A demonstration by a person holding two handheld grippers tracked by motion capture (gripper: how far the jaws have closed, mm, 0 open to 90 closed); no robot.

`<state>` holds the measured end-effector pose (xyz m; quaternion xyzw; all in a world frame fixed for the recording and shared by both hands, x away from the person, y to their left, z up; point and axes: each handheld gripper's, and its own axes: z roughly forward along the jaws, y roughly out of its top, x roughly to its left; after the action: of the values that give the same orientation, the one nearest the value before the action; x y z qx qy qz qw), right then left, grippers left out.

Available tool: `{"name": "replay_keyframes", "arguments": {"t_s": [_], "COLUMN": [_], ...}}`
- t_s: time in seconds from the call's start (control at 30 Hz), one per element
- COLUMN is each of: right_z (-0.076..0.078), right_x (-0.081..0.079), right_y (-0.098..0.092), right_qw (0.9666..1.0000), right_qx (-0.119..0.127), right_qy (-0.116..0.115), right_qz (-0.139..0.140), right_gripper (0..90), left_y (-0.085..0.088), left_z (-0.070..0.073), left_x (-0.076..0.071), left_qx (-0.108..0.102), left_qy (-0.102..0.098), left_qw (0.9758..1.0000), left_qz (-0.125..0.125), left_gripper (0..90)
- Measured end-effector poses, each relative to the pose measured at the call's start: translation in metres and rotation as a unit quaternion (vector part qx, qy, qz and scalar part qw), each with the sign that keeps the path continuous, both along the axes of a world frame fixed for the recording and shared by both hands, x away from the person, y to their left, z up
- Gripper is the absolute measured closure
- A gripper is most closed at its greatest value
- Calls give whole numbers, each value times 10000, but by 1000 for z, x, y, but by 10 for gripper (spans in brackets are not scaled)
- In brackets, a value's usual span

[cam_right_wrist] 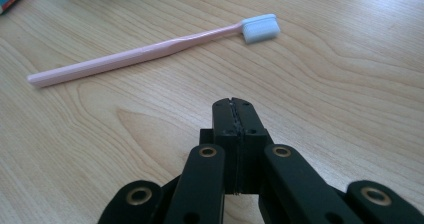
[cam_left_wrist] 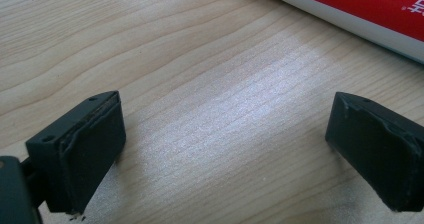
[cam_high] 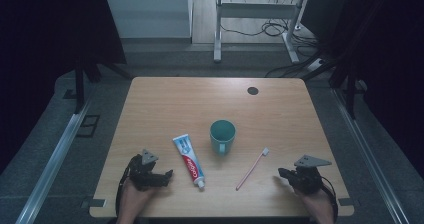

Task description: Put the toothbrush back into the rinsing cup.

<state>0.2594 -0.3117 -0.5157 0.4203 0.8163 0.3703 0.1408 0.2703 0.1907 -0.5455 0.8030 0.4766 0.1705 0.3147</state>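
A teal mug point(cam_high: 222, 136) stands near the middle of the wooden table point(cam_high: 160, 99). A red, white and blue toothpaste tube point(cam_high: 189, 161) lies to its left, and its side crosses the top right of the left gripper view point(cam_left_wrist: 360, 11). A pink toothbrush point(cam_high: 252, 168) with a white head lies to the mug's right. My left gripper point(cam_high: 169, 174) rests at the front left, open, with bare wood between its pads point(cam_left_wrist: 95, 149). My right gripper point(cam_high: 281, 173) rests at the front right, shut on nothing, its jaws pressed together just short of the toothbrush point(cam_right_wrist: 150, 51).
A small dark round hole point(cam_high: 253, 90) sits near the table's far right edge. Beyond the table stand a white frame's legs point(cam_high: 217, 39) and loose cables point(cam_high: 272, 29) on the floor. Metal rails point(cam_high: 55, 159) run along both sides.
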Motion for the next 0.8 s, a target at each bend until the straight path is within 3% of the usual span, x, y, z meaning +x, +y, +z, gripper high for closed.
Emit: {"name": "replay_keyframes", "arguments": {"t_s": [0.43, 0.8], "right_z": [4, 3], "right_x": [1, 5], "right_y": [17, 34], "right_qw": [9997, 9982], "right_qx": [16, 217], "right_qy": [22, 174], "right_qz": [260, 531], "right_gripper": [893, 891], "left_y": [0, 0], "left_z": [0, 0], "left_x": [0, 0], "left_qx": [-2, -2], "left_qy": [-2, -2], "left_qw": [10000, 10000], "left_qz": [20, 21], "left_gripper": [29, 29]}}
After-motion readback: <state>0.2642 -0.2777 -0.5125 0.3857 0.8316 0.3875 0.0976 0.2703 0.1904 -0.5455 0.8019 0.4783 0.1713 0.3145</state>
